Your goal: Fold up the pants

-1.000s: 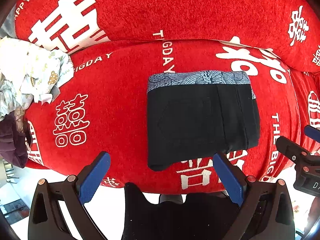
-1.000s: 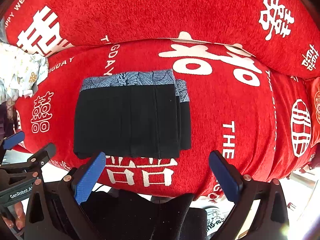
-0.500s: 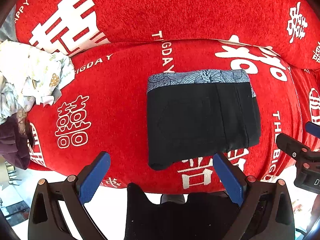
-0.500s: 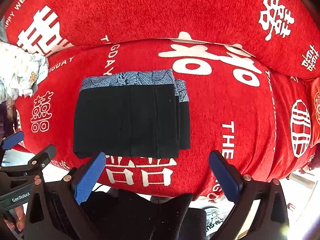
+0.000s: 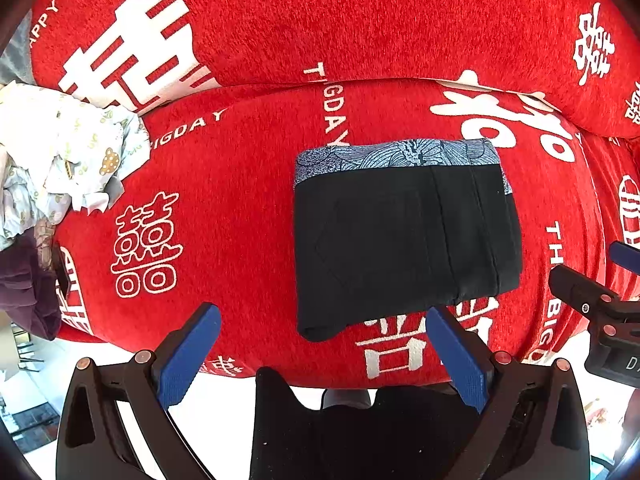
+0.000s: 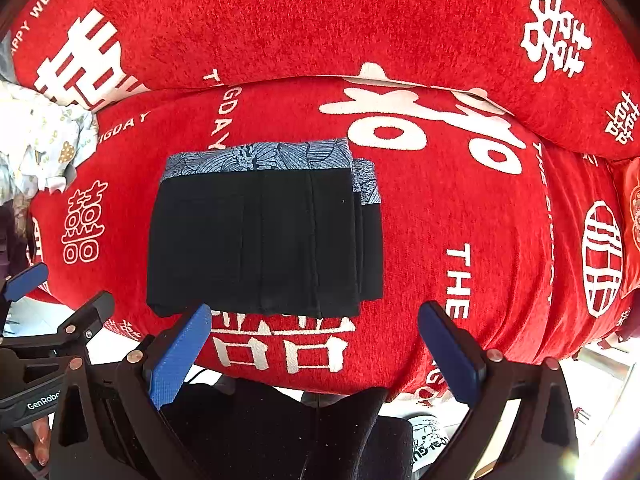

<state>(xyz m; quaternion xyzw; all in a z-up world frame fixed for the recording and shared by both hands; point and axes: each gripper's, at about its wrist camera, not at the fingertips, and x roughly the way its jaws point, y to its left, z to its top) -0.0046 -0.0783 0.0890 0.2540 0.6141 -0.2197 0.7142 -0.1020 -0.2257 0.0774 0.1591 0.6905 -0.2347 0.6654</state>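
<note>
Black pants (image 5: 404, 240) with a blue-grey patterned waistband lie folded into a compact rectangle on the red sofa seat (image 5: 240, 208). They also show in the right wrist view (image 6: 260, 236). My left gripper (image 5: 320, 344) is open and empty, held back from the seat's front edge, below the pants' near left corner. My right gripper (image 6: 316, 344) is open and empty, also off the front edge, below the pants' right half. Neither touches the cloth.
A heap of white printed laundry (image 5: 60, 160) and a dark purple garment (image 5: 24, 292) lie at the seat's left end. The red backrest cushion (image 5: 360, 20) rises behind. The floor lies below the front edge.
Both grippers have drifted slightly; the pants have not moved.
</note>
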